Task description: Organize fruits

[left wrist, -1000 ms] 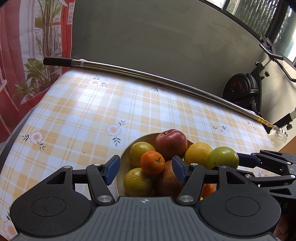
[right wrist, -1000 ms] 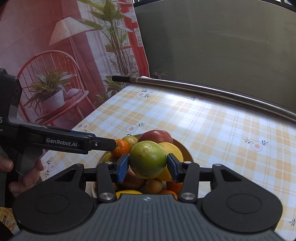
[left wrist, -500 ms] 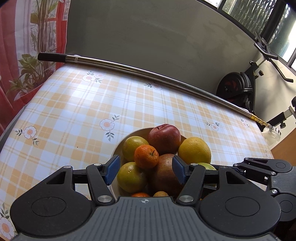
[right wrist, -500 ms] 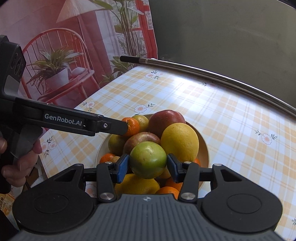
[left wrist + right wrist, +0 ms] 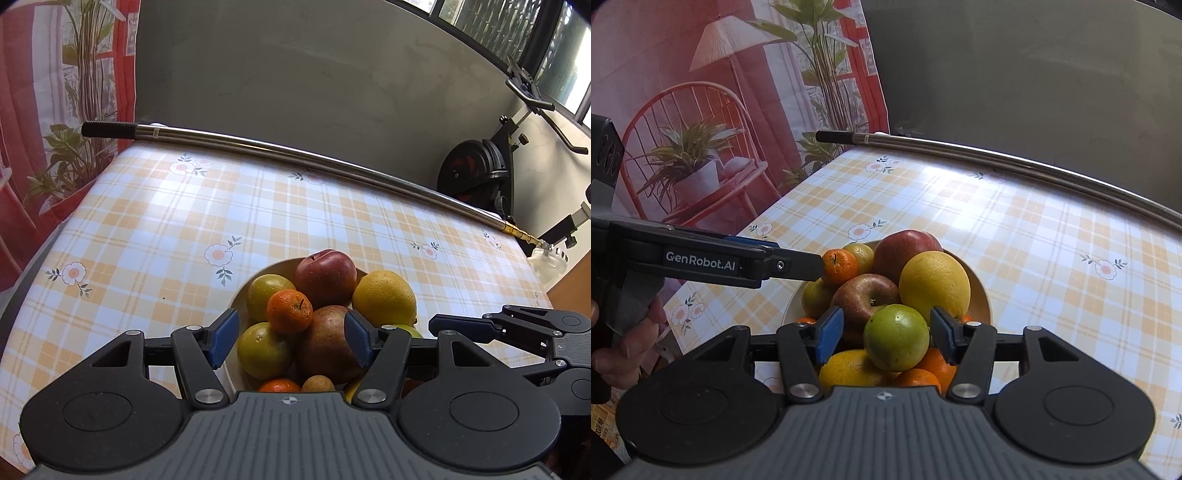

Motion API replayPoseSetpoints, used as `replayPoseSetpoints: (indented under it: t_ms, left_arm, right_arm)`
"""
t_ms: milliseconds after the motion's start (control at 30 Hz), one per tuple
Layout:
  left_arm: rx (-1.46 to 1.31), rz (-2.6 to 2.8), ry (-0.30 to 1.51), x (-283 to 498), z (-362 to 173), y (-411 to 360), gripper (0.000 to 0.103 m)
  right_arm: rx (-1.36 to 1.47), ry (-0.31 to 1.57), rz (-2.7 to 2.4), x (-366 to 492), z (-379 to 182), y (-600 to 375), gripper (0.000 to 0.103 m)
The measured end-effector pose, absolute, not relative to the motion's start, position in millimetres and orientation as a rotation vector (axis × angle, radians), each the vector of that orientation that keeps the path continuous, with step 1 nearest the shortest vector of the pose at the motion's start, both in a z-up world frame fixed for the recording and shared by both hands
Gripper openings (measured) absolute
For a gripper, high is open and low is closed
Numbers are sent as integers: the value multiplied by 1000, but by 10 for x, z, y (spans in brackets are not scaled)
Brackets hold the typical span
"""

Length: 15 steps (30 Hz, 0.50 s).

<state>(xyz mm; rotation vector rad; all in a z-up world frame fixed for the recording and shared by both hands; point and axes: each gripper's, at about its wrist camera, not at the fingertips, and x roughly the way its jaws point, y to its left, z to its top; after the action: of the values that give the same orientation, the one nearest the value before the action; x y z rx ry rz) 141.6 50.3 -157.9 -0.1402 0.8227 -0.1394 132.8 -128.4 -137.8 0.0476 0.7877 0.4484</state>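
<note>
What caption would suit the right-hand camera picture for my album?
Right gripper, jaws just opening, leaves a green fruit on the heaped fruit bowl while the left gripper hovers beside a small orange.

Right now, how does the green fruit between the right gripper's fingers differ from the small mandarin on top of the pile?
The green fruit is larger and plain green; the small mandarin is bright orange with a dark stem. The green fruit lies at the near side of the bowl, between the open pads of the right gripper, whose jaws have just been opening; the mandarin sits at the far left, by the left gripper's tip. Both are round and rest on the pile.
</note>
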Motion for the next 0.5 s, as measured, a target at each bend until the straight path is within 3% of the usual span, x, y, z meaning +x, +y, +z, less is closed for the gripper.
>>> replayPoseSetpoints:
  t_ms: [233,500]
  left_arm:
    - [-86,-130,744,1215,-1304,412,73]
    - [-60,-120,653,946,-991,315,90]
  right_arm:
    - [89,717,401,1136,-1155,-1442,79]
    - [136,616,323,820,-865,-1637,89]
